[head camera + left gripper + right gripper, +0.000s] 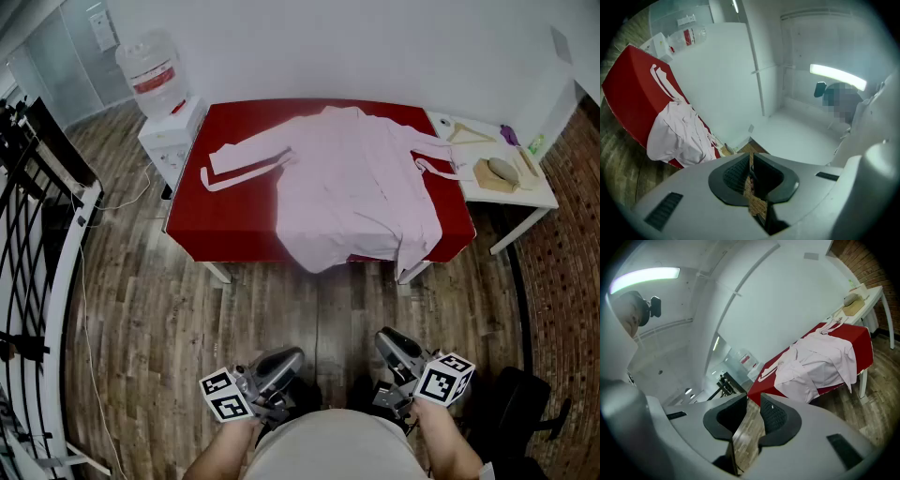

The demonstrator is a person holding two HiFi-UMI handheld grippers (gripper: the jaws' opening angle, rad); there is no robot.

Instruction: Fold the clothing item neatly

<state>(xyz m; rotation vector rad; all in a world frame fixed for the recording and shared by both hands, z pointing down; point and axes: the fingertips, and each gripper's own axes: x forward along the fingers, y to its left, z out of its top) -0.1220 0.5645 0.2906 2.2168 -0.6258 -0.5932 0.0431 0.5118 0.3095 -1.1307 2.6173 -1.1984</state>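
Grippers being held back, folding not yet started

The left gripper (281, 361), jaws together and empty, and the right gripper (394, 343), jaws slightly parted on nothing, are being held near the body, likely before an approach. The pink long-sleeved garment (356, 187) is being supported, spread out, by the red table (234, 225), with its hem overhanging the wooden floor (187, 309).

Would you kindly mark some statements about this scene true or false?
1. The pink garment lies spread on the red table, its hem hanging over the front edge. True.
2. The left tool grips a sleeve. False: it is shut on nothing, far from the table.
3. The right tool has its jaws apart, empty. True.
4. The wooden hanger lies on the floor. False: it lies on the white side table.
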